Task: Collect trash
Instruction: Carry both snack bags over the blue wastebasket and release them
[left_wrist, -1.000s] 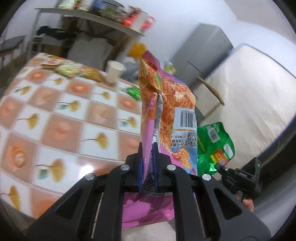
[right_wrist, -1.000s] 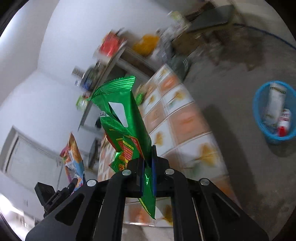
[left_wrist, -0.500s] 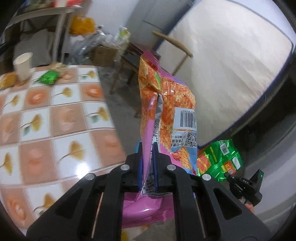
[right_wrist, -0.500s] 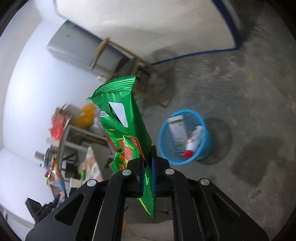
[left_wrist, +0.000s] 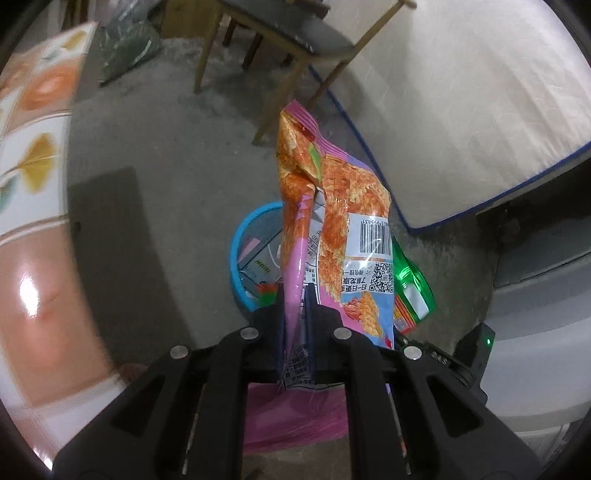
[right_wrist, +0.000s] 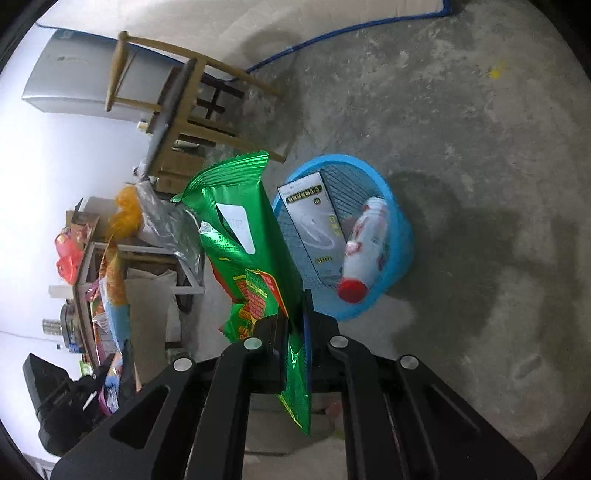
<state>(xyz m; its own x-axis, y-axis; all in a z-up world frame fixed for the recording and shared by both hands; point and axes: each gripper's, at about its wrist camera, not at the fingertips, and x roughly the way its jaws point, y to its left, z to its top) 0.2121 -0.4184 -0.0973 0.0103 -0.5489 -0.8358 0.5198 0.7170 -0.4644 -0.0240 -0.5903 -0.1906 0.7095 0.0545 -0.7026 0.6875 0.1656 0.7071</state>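
Below, glossy crinkled wrappers, orange bag (left_wrist: 332, 206) in left gripper (left_wrist: 298, 302), green bag (right_wrist: 251, 251) in right gripper (right_wrist: 295, 317), both clamped tight.

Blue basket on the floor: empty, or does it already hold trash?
Already holding trash. The blue basket contains a white bottle with a red cap and a box leaning inside.

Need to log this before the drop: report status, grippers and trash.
Left gripper shut on orange snack bag. Right gripper shut on green wrapper. Blue basket below, box and bottle inside. Path clear.
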